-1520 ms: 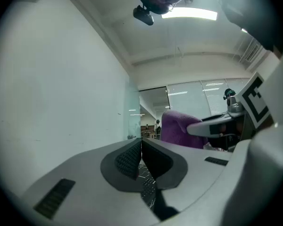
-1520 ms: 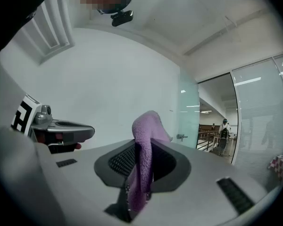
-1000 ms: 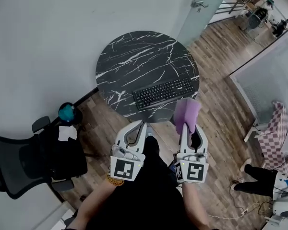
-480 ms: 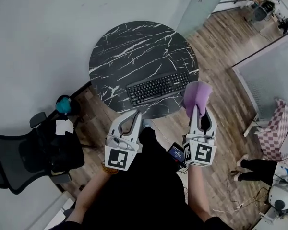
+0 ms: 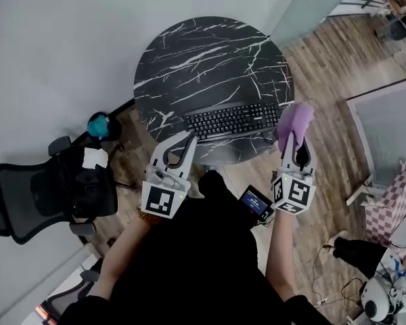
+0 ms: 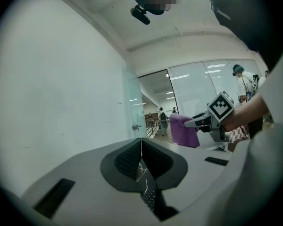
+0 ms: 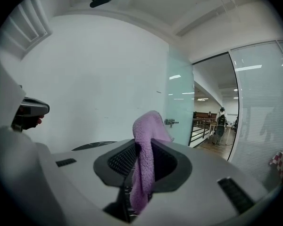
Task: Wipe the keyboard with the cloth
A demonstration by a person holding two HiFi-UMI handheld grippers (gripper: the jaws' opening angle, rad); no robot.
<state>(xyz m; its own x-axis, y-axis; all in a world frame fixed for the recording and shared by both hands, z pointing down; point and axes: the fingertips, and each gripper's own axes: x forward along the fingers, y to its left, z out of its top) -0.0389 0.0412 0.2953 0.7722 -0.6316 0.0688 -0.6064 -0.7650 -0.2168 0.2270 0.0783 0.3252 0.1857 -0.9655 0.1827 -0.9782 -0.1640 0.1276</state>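
— Cloth (image 5: 294, 122) first: where did we have it?

— We had it pinched in the jaws of the right gripper (image 5: 293, 144). In the right gripper view the purple fabric stood up between the pads and hung down below them. From the head view it sat at about 3 o'clock of the keyboard (image 5: 231, 121), just beside its right end.

— And the keyboard itself?

— It lay flat at roughly 5 o'clock on the round marbled bench (image 5: 203, 53), close to the near edge, with its long side running across us.

— Were we touching the keys?

— We could not tell contact from above. We judged that we were on the approach and that no wiping had begun.

— What about the left gripper (image 5: 187, 141)?

— Its jaws were pressed together on nothing. It hovered at about 7 o'clock of the keyboard, near the bench's near edge, and its own view showed marble and keys below the tips.

— So what did the next move call for?

— We reckoned we had to lower the hanging fabric onto the right-hand keys, then draw it toward 9 o'clock along the rows with light pressure. The keyboard looked free to slide, so we thought the left gripper might need to steady its left end.
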